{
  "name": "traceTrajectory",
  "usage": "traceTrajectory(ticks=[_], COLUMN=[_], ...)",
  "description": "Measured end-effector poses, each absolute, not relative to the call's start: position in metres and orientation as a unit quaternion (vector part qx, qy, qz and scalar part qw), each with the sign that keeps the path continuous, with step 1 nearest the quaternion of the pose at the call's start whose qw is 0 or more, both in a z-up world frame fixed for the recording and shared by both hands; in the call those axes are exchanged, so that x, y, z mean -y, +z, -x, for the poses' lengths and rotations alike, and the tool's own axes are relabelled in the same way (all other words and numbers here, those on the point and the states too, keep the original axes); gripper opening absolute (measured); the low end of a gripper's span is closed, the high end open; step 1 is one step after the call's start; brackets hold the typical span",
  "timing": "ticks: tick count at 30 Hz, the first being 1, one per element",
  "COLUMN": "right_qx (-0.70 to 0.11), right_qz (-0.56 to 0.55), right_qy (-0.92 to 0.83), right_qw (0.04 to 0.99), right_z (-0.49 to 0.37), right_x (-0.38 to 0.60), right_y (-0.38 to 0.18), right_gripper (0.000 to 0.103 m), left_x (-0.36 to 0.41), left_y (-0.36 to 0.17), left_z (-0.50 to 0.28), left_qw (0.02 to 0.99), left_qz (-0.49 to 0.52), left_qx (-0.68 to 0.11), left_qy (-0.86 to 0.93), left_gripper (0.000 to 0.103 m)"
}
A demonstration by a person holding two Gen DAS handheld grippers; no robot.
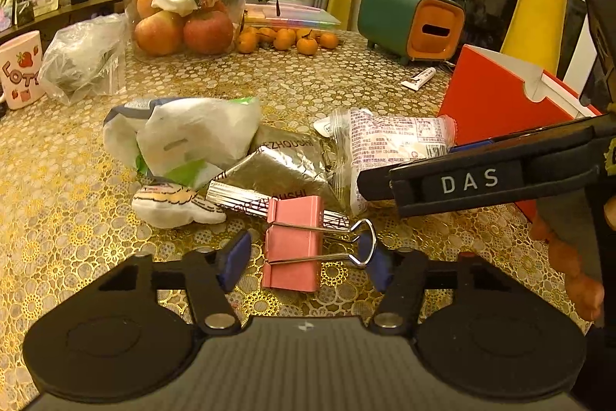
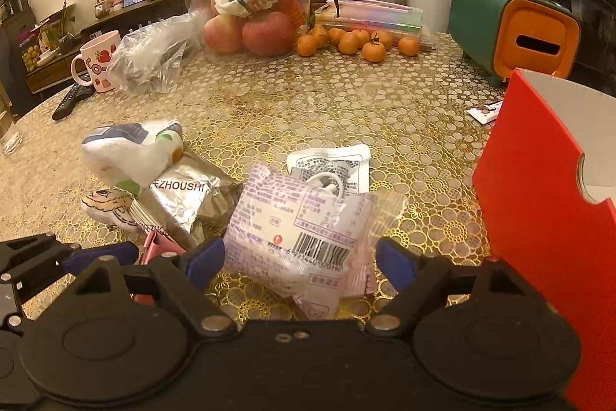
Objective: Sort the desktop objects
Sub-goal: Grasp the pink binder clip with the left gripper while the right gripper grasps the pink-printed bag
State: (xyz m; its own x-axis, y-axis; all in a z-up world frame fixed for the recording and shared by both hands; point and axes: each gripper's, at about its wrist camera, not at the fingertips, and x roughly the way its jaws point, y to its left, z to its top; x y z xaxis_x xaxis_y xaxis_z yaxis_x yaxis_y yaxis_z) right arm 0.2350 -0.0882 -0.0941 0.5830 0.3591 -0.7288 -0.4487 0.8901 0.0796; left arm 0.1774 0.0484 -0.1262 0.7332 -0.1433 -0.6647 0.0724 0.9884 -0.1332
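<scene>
- Left wrist view: the left gripper [image 1: 304, 259] sits low over the table with its jaws apart on either side of a pink binder clip [image 1: 294, 243]; the blue pads stand just clear of the clip's body, and the right pad sits right at the clip's wire handle.
- The clip lies on the edge of a silver foil packet [image 1: 285, 168]. Behind that are a white plastic bag [image 1: 192, 137] and a small plush toy [image 1: 175, 205].
- The right gripper [image 1: 462, 180] crosses in from the right, in front of a pink-printed snack packet [image 1: 392, 141] and a red box [image 1: 496, 95].
- Gold lace-patterned tablecloth [image 1: 57, 218]; further back a clear bowl of apples [image 1: 184, 14], loose tangerines [image 1: 287, 39] and a green-and-orange holder [image 1: 412, 22].
- Right wrist view: the right gripper [image 2: 300, 262] has its jaws apart around the snack packet [image 2: 300, 234]; the pads do not visibly press on it.
- The red box [image 2: 539, 210] stands close on the right, cut off by the frame edge.
- A mug [image 2: 98, 62], a remote [image 2: 71, 99] and a crumpled clear bag [image 2: 150, 60] stand at the far left.
- The clip [image 2: 154, 247] is mostly hidden behind the gripper.
</scene>
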Motion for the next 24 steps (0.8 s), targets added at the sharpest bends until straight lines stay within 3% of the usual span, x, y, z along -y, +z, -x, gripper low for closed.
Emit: traceTrajectory(ticks=[4,7,11,14,24], right_qx=[-0.395,-0.393,-0.391,-0.391,-0.390], right_qz=[0.054,0.047,0.045,0.036,0.012], right_qy=[0.225,0.226,0.226,0.232,0.227], right_qw=[0.889,0.890,0.891,0.890,0.892], right_z=[-0.234,-0.233,-0.231,-0.229,-0.222], right_x=[0.089,0.091,0.092,0.094,0.106], right_y=[-0.094,-0.092,-0.091,-0.089,-0.082], right_gripper=[0.082,0.073,0.059,0.051,0.048], left_x=[-0.047,-0.047,-0.048,-0.048,-0.048], left_y=[-0.127,-0.127,-0.127,-0.126,-0.122], left_z=[-0.177,-0.176,-0.177,-0.176,-0.170], left_qw=[0.929,0.929,0.926,0.925,0.924], left_qz=[0.048,0.046,0.055,0.059,0.070], left_qx=[-0.364,-0.364,-0.369,-0.370,-0.371], left_qy=[-0.057,-0.056,-0.055,-0.057,-0.056], left_gripper=[0.051,0.050,0.035,0.034,0.030])
